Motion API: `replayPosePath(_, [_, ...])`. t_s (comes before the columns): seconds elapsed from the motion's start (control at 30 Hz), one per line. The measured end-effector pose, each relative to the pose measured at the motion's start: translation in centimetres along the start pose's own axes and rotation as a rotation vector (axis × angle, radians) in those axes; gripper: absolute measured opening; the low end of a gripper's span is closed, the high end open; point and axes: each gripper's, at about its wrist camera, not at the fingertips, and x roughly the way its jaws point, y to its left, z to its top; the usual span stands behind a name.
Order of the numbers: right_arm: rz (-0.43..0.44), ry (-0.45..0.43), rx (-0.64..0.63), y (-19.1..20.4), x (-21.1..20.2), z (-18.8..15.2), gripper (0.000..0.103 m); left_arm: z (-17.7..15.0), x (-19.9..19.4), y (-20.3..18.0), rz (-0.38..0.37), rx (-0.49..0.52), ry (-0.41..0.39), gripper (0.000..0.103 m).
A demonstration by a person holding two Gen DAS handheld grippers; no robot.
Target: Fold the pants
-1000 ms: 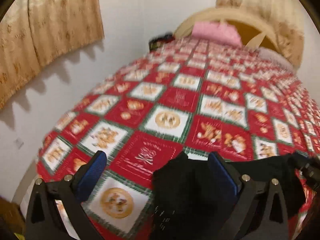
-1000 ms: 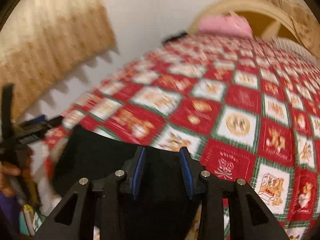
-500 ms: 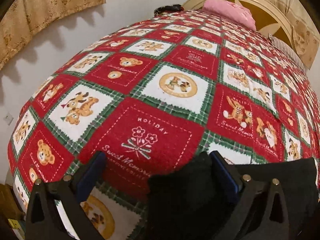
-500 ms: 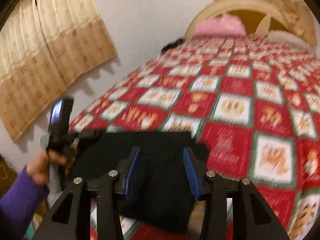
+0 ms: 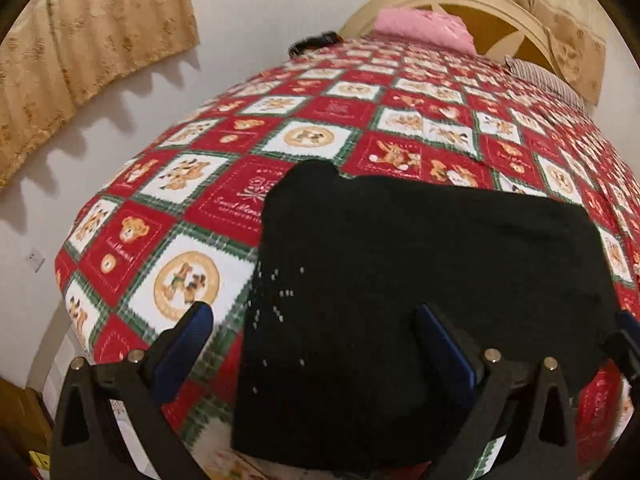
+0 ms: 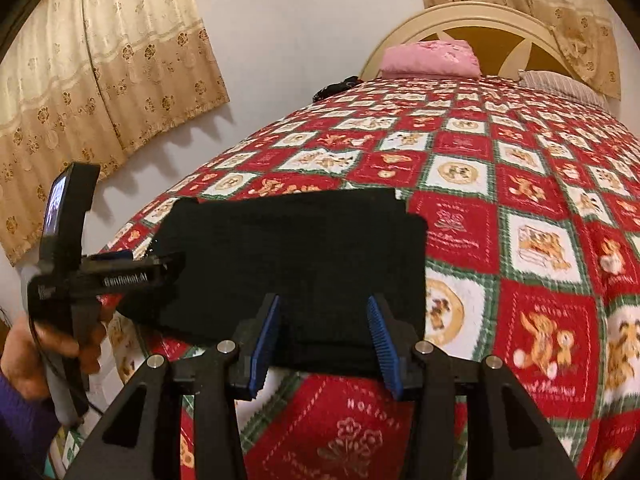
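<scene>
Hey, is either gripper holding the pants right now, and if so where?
Neither: left gripper and right gripper are open above the black pants.

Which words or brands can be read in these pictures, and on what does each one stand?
"GenRobot.AI": on the left gripper body.
"HOLIDAY": on a red square of the quilt.
"Sweet Memories" in script: on a red quilt square, only partly legible.
Phone screen on the left gripper: too blurred to read.

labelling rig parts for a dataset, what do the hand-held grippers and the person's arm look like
Each hand-held gripper has a black angular frame with triangular cutouts, silver bolts and ribbed blue finger pads. The left hand-held gripper, seen from the right wrist camera, carries white lettering, a small lit screen and a grey handle. The left hand is bare, with a purple sleeve.
</scene>
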Motion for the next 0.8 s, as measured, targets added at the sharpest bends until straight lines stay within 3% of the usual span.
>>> replayPosePath(0.1, [0.028,-0.087,0.071,-0.4,-2.9,0.3,0.051,-0.1,-1.5,0.1,0.017,-0.017,-0.032,0.103])
replayPosePath(0.13, [0.023,-0.121,0.086,-0.4,-3.7,0.3,0.056,-0.2,-2.0,0.0,0.026,-0.014,-0.050,0.103])
replayPosePath(0.17, [0.006,-0.165,0.102,-0.4,-4.8,0.4,0.069,-0.4,-2.5,-0.1,0.032,-0.009,-0.068,0.103])
replayPosePath(0.2, [-0.003,-0.203,0.109,-0.2,-5.8,0.4,0.075,-0.5,-3.2,-0.3,0.040,-0.002,-0.089,0.103])
replayPosePath(0.27, [-0.002,-0.247,0.098,0.4,-6.9,0.6,0.075,-0.8,-4.5,-0.6,0.058,0.010,-0.132,0.103])
replayPosePath(0.47, [-0.004,-0.245,0.098,2.3,-7.8,0.4,0.076,-1.6,-8.1,-1.6,0.135,0.058,-0.224,0.103])
replayPosePath(0.53, [-0.014,-0.246,0.089,3.0,-8.0,0.0,0.076,-2.0,-9.2,-1.7,0.127,0.070,-0.251,0.103])
replayPosePath(0.67, [-0.059,-0.221,0.079,3.7,-8.3,-0.6,0.076,-2.5,-10.3,-1.3,0.052,0.036,-0.220,0.103])
replayPosePath(0.8, [-0.065,-0.218,0.094,3.6,-8.8,-0.9,0.076,-3.2,-10.8,-1.6,0.058,0.033,-0.215,0.103])
